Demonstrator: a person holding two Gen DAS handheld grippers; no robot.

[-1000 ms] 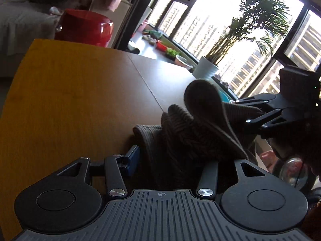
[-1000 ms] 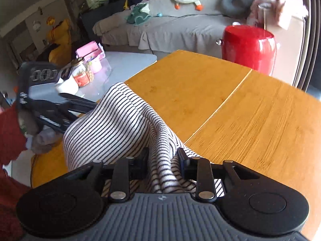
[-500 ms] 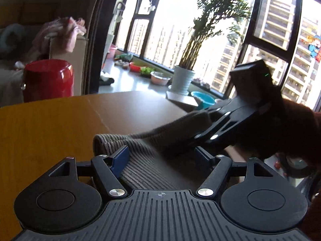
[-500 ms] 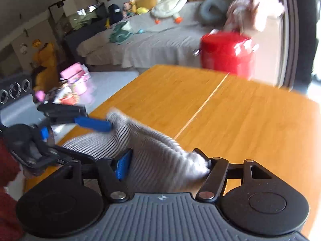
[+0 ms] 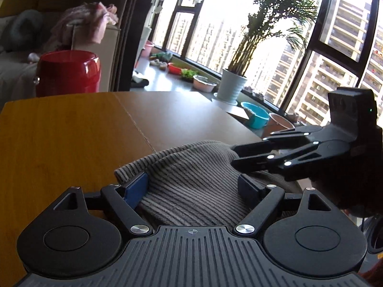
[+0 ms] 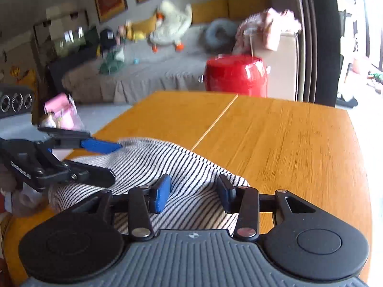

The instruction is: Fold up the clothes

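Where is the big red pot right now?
The shiny red round pot sits just past the far edge of the orange wooden table, in front of the grey sofa; the left wrist view shows it upper left.

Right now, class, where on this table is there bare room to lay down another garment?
Free: the wooden table from the striped garment back to the red pot, on both sides of the centre seam. Crowded: the near edge, where the left gripper is opening and the right gripper closing over the garment.
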